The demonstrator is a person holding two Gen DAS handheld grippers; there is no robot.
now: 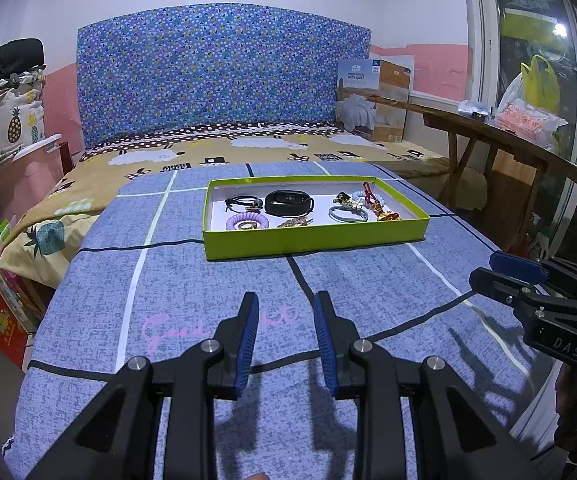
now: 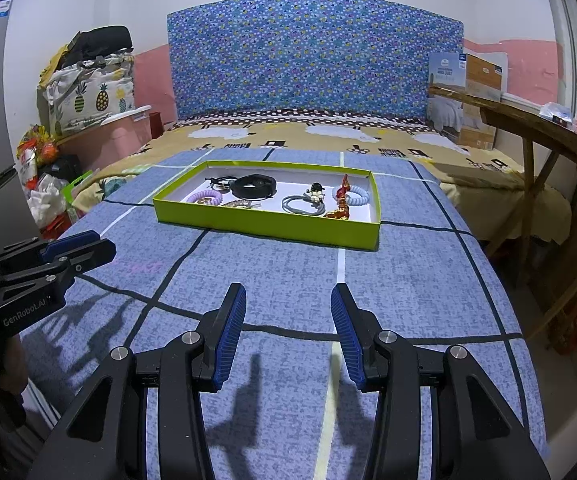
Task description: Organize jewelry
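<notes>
A shallow lime-green box [image 1: 312, 240] [image 2: 264, 229] lies on the blue checked bedspread, ahead of both grippers. Inside are a black watch band [image 1: 288, 203] [image 2: 253, 187], a lilac coil hair tie [image 1: 247, 222] [image 2: 204, 197], a grey ring [image 1: 347, 214] [image 2: 303, 204], a red-and-gold charm [image 1: 380, 208] [image 2: 340, 204], a gold hair clip [image 1: 294, 222] and a black cord [image 1: 240, 202]. My left gripper [image 1: 286, 308] is open and empty, well short of the box. My right gripper [image 2: 288, 300] is open too, nothing between its fingers. Each gripper shows at the other view's edge.
The bedspread [image 1: 192, 292] covers the near part of a bed with a blue patterned headboard [image 1: 224, 72]. A wooden bench [image 1: 500, 136] runs along the right side by the window. Bags and boxes [image 2: 48, 196] crowd the floor on the left.
</notes>
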